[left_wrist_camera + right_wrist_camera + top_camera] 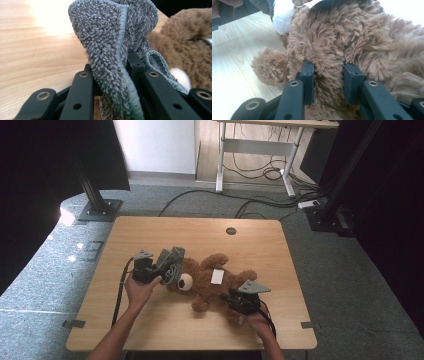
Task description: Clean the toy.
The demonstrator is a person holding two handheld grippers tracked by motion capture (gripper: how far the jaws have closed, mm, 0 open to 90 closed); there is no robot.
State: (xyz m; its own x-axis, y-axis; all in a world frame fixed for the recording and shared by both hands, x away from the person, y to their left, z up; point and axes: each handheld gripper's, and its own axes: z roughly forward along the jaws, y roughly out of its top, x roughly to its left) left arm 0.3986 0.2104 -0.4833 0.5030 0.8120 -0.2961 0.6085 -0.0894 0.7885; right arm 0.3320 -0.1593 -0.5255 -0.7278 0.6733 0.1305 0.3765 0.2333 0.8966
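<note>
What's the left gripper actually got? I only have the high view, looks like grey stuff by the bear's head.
Observer: A grey terry cloth, pinched in a fold between the left gripper's jaws.
Operator: And the right one?
Observer: The right gripper is closed on a tuft of the teddy bear's brown fur.
Operator: Cloth touching the bear?
Observer: Its hem lies against the bear's white muzzle in the left gripper view.

Daylight from the far left throws glare on the floor (65, 217) and washes out the bench (50, 22) in both gripper views, while the high view's dark corners frame soft, slightly blurred detail.
</note>
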